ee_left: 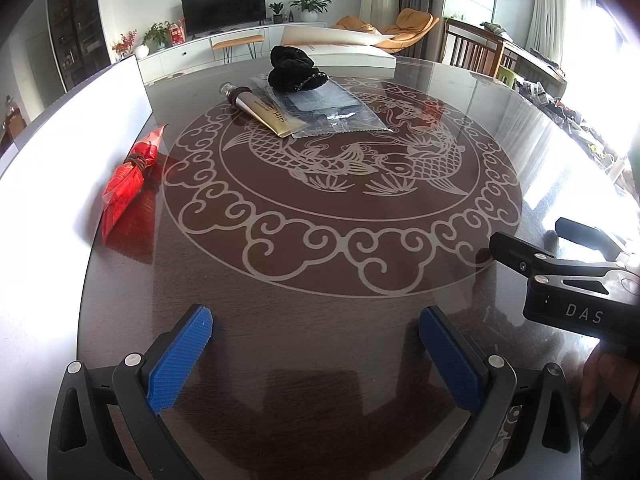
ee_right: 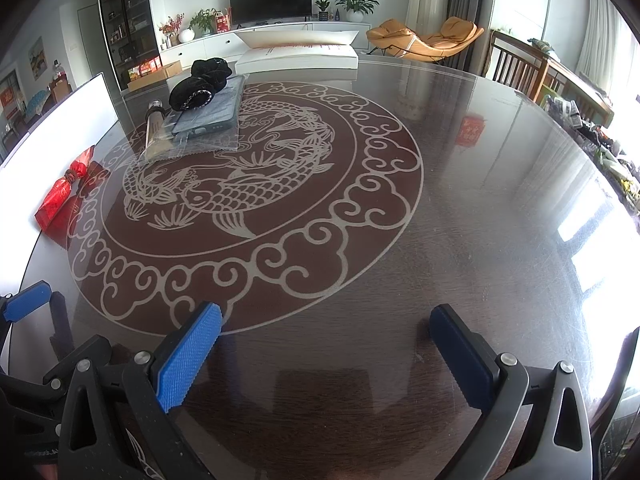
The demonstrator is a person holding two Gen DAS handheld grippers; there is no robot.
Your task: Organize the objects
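A gold tube (ee_left: pixel 262 110) (ee_right: pixel 156 130), a clear bag with a dark phone case (ee_left: pixel 328 110) (ee_right: pixel 210 118) and a black scrunchie (ee_left: pixel 294 70) (ee_right: pixel 200 84) lie piled at the far side of the round glass table (ee_left: pixel 320 280) (ee_right: pixel 480 220). A red wrapped packet (ee_left: pixel 128 178) (ee_right: pixel 62 196) lies at the left, against a white box. My left gripper (ee_left: pixel 316 334) is open and empty above the near table edge. My right gripper (ee_right: pixel 326 334) is open and empty beside it; it shows at the right of the left wrist view (ee_left: pixel 528 240).
A white box (ee_left: pixel 68 140) (ee_right: pixel 52 128) stands along the table's left edge. Another white box with a raised lid (ee_left: pixel 344 50) (ee_right: pixel 298 54) stands at the far edge. Wooden chairs (ee_left: pixel 476 50) (ee_right: pixel 520 68) and clutter are at the right.
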